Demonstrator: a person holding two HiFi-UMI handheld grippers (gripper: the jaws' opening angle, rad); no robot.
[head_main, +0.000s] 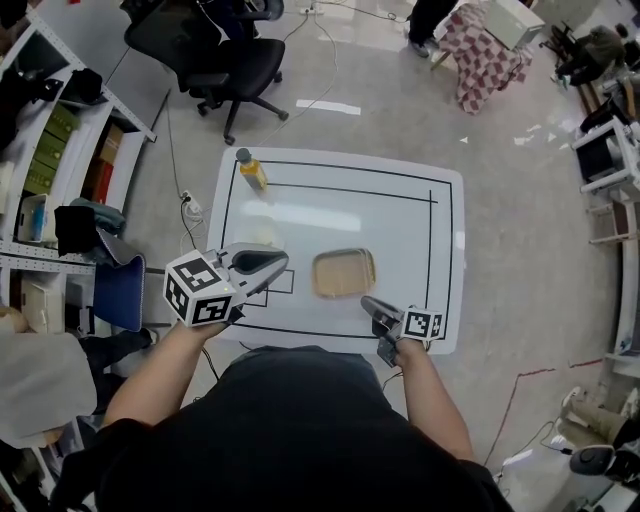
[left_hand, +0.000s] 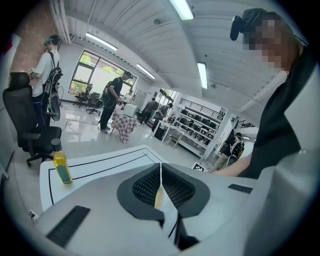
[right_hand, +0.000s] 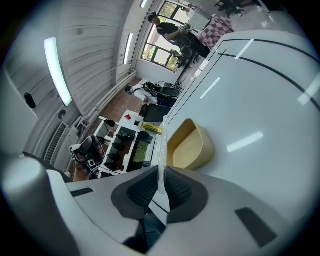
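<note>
On the white table (head_main: 420, 215) marked with black lines lies a shallow tan tray (head_main: 344, 273), near the front middle. A yellow bottle (head_main: 252, 172) with a dark cap stands upright at the far left corner. My left gripper (head_main: 278, 263) hovers over the front left of the table, just left of the tray, with its jaws shut and nothing between them. My right gripper (head_main: 369, 304) is shut and empty just past the tray's front right corner. The left gripper view shows that gripper (left_hand: 160, 171) and the bottle (left_hand: 61, 167). The right gripper view shows that gripper (right_hand: 161, 167), the tray (right_hand: 190, 145) and the bottle (right_hand: 151, 128).
A black office chair (head_main: 235, 60) stands beyond the table's far left. Shelving (head_main: 60, 150) with boxes runs along the left, and a blue chair (head_main: 120, 290) sits by it. A checkered cloth (head_main: 485, 55) hangs at the far right. Cables cross the floor. People (left_hand: 112, 102) stand further back.
</note>
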